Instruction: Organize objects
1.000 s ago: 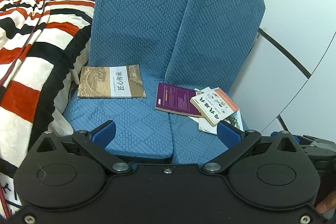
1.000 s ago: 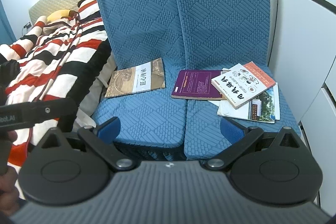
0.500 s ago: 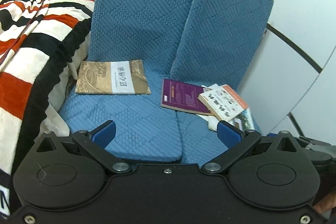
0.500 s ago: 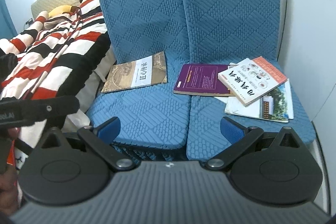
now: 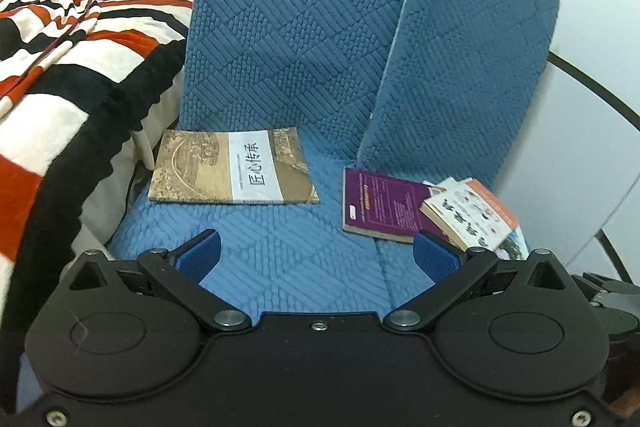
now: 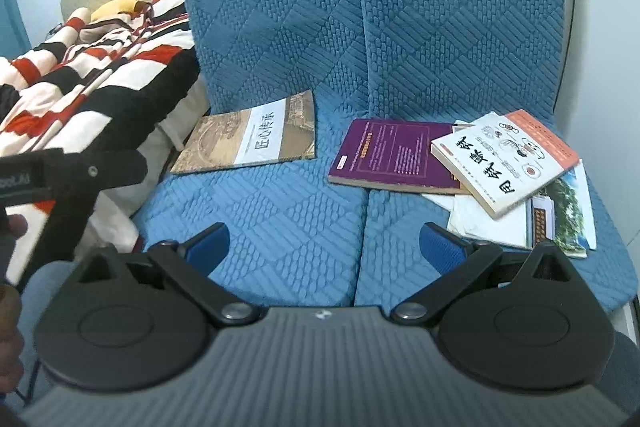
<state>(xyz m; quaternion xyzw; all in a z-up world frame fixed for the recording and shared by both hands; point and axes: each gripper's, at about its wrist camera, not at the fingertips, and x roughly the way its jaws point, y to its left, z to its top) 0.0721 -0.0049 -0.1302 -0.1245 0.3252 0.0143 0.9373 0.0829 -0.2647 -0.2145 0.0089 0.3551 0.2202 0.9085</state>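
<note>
Books are what need tidying here, and they lie on the flat blue seat cushions (image 6: 280,211) of a padded seat beside a bed with a striped blanket (image 5: 60,75). A tan book (image 5: 232,173) sits alone on the left cushion, face up. On the right cushion a purple book (image 6: 388,157) lies flat, a white book with an orange edge (image 6: 504,163) rests slantwise across its right corner, and a thin booklet with a tree photo (image 6: 560,215) lies underneath both, partly covered.

The left claw (image 5: 316,259) and the right claw (image 6: 324,247) both hang in front of the seat with their blue pads wide apart and nothing between them.

The step in hand looks like choosing a first book to gather into one pile. A flat book on soft cushion gives little edge to grip, so it seems wise to come in low at the near edge, press one pad into the cushion under the cover and close on the spine side, where pages will not fan. The white book is the easiest start, since it is on top and its corner overhangs. Lifting the purple one first would likely tip it off.

The tan cover's white band carries large Chinese characters, apparently 匠心传承. The white cover bears four bold black characters, seen upside down and not surely readable. The purple cover's small print is too fine to read.
</note>
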